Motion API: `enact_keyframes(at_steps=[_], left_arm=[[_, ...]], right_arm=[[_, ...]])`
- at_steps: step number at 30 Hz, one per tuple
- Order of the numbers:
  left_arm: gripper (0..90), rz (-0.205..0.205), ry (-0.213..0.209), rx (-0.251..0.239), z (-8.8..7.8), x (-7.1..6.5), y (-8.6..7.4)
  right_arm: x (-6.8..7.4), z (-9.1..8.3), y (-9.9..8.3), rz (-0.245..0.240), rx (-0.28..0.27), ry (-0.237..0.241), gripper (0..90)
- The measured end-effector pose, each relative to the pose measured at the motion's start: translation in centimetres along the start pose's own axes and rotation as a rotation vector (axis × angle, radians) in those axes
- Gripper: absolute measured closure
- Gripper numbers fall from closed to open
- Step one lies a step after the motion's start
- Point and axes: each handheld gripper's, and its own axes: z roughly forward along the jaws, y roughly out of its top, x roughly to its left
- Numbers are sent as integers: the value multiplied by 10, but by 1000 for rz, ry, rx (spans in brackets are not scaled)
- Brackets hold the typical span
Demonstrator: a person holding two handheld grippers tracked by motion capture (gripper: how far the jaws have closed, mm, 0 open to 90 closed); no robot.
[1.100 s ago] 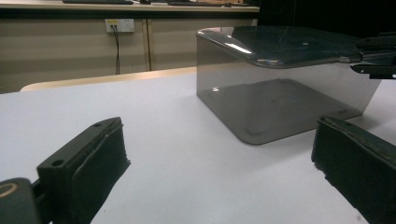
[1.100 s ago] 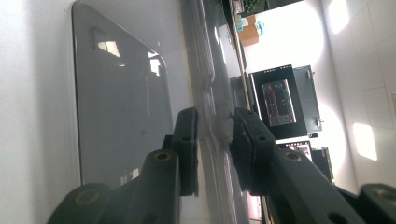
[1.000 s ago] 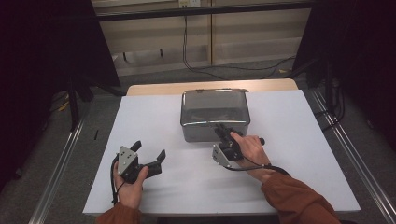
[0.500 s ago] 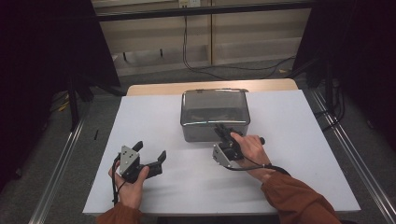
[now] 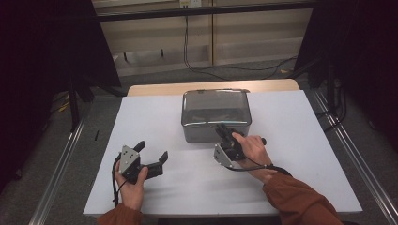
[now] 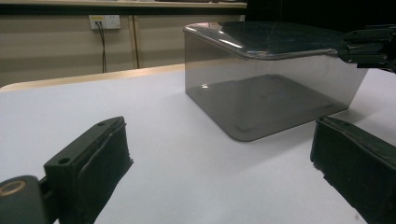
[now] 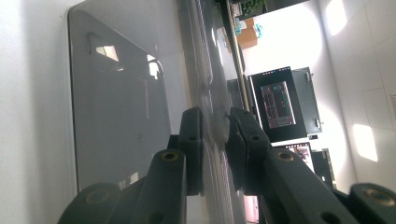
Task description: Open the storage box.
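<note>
Smoky grey plastic makes up the box (image 5: 216,114), a see-through container with a glossy lid that sits on the white table cover (image 5: 305,154), toward the far middle of the table. No brand, label or readable writing shows on the box, the grippers or the cover; a lit screen reflected or seen beyond the box in the right gripper view is too small to read.

At the box's near edge, the right gripper (image 5: 221,131) has its jaws nearly together, pinching the rim of the lid; in the right gripper view the lid's thin edge (image 7: 215,126) runs straight between the two black pads (image 7: 191,135), which press on it from both sides. The right hand (image 5: 251,149) wraps the gripper's body, its cable trailing over an orange-brown sleeve (image 5: 300,201).

Off to the left, well apart from the box, the left gripper (image 5: 151,151) rests low over the white cover with its jaws spread wide and nothing between them; the left gripper view looks past them at the box's side wall (image 6: 261,93)
</note>
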Motion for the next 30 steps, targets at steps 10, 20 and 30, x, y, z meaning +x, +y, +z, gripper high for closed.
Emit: enact_keyframes(at_steps=[10,20,30], left_arm=[[37,-12,-31,-15,0,-2,1],[32,8,-52,-26,3,-5,3],[26,18,-68,-10,12,-7,6]], right_arm=[[-1,-1,1,0,-6,-6,773],[-2,-2,2,1,-17,-13,788],[-5,-3,2,9,-22,-26,791]])
